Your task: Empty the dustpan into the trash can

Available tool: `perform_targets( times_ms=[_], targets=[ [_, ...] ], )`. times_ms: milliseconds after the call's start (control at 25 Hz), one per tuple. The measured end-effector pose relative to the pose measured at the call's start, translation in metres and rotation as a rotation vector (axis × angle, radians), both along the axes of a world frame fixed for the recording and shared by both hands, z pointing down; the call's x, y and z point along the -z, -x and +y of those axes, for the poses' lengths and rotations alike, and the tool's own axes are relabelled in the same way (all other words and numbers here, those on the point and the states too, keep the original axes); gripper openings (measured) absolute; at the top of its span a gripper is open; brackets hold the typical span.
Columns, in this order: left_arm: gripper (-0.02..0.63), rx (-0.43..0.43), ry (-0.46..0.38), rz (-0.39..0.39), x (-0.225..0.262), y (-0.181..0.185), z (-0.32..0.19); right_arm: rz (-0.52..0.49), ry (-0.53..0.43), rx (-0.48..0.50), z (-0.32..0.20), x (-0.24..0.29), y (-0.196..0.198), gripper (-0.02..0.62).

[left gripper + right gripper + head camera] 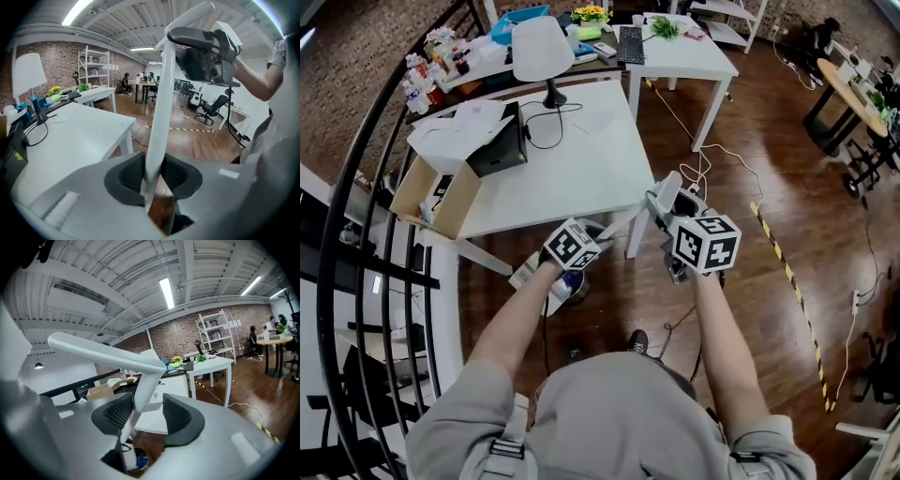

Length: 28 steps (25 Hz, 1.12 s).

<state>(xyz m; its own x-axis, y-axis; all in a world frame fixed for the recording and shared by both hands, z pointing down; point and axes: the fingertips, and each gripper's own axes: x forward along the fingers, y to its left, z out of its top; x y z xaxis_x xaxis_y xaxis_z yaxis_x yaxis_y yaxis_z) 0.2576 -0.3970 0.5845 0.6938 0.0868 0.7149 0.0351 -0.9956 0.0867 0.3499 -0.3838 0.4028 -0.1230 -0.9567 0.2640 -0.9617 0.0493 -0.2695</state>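
A long white dustpan handle (623, 218) runs slantwise between my two grippers. In the left gripper view my left gripper (157, 176) is shut on the lower part of the handle (159, 108), both pads against it. My right gripper (140, 414) stands open around the handle's bent top (117, 352). The pole leans on the left pad and a gap shows at the right pad. In the head view the white pan (530, 275) hangs below my left gripper (575, 247), beside the round trash can (575, 283). The trash can (136, 459) holds something blue.
A white table (572, 169) stands just beyond the can, with a lamp (542, 52), a black device and an open cardboard box (441, 192) on it. A black railing (356, 216) curves along the left. Cables and a yellow-black floor strip (787, 281) lie to the right.
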Motion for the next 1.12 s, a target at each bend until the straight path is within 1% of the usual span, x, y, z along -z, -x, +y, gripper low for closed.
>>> perform_targets(
  times_ms=[120,280,400,560,680,800,1000,1120],
  targets=[
    [0.092,-0.016,0.0,-0.013,-0.003,-0.007,0.006,-0.011,0.014,-0.014,0.008,-0.005,-0.009,0.195],
    [0.092,-0.018,-0.002,-0.014,-0.001,-0.008,0.009,-0.014,0.011,-0.001,0.011,-0.002,-0.009,0.196],
    [0.091,-0.014,-0.008,-0.011,0.003,0.002,0.006,-0.004,-0.006,0.028,0.007,0.004,0.004,0.196],
    [0.089,0.011,-0.023,0.005,0.012,0.022,0.0,0.045,-0.044,0.104,-0.003,0.02,0.035,0.196],
    [0.087,0.042,-0.034,0.027,0.022,0.045,-0.007,0.1,-0.088,0.185,-0.013,0.037,0.07,0.196],
    [0.086,0.084,-0.04,0.052,0.034,0.075,-0.014,0.162,-0.138,0.28,-0.024,0.056,0.116,0.193],
    [0.086,0.188,-0.048,0.099,0.052,0.13,-0.025,0.244,-0.194,0.423,-0.04,0.083,0.199,0.19],
    [0.087,0.253,-0.076,0.125,0.062,0.163,-0.03,0.279,-0.214,0.493,-0.046,0.094,0.248,0.189]
  ],
)
